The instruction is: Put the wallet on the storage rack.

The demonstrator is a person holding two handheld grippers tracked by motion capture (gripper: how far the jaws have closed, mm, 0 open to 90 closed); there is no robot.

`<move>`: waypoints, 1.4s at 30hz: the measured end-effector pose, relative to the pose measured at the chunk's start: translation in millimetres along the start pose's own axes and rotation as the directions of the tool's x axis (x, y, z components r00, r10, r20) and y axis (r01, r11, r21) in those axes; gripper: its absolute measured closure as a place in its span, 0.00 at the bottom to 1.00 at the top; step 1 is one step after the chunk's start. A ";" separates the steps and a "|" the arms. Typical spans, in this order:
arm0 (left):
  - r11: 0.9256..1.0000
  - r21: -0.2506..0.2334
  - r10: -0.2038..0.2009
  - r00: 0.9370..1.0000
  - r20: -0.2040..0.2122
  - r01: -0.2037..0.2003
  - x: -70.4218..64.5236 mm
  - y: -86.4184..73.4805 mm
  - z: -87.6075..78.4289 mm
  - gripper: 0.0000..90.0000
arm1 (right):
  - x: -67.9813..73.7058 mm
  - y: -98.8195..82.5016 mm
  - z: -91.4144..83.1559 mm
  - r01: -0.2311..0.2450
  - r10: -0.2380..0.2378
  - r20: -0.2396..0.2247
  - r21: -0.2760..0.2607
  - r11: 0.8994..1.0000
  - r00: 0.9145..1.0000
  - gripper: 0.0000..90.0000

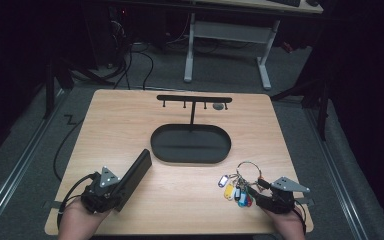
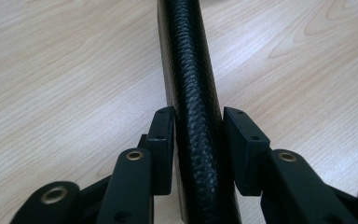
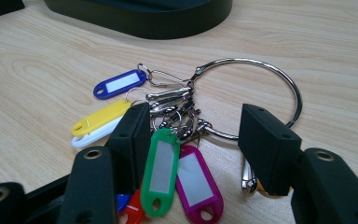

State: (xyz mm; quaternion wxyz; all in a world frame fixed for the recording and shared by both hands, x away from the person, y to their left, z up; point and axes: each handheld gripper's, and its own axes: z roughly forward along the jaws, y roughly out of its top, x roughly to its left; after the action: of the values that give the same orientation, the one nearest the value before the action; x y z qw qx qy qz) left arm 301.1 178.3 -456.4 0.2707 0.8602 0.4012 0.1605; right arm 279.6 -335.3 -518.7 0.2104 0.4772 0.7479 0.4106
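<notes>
Near edge, left: the left gripper clamps a black leather case edge-up between its pads, the case tilted off the table toward the tray. Near edge, right: the right gripper stands with jaws apart over a key bunch; coloured tags lie between the pads, the large metal ring just beyond, flat on the wood. No pad presses on it. Mid-table: a black oval tray. Beyond it: a black hook stand rising from the tray's far side.
</notes>
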 end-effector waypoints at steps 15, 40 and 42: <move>0.993 0.097 0.064 0.997 0.037 -0.068 8.1 13.6 2.5 0.79 | 0.2 1.2 1.6 -0.005 0.005 -0.001 -0.001 1.000 1.000 0.49; 0.948 -0.017 0.317 0.948 0.021 -0.317 -21.9 60.6 -0.2 0.82 | -5.4 -4.1 -11.2 -0.038 0.039 0.028 -0.016 0.999 0.999 0.50; 0.943 -0.021 0.331 0.943 0.011 -0.331 -22.7 65.3 2.0 0.82 | -4.3 -4.6 -10.1 -0.035 0.035 0.026 -0.008 0.999 0.999 0.50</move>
State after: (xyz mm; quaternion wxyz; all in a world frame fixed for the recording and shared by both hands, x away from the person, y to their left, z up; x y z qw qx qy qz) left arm 327.2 125.3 -420.5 0.2510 0.9140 0.2474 0.2011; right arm 271.9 -344.3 -516.9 0.2146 0.4948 0.7351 0.4107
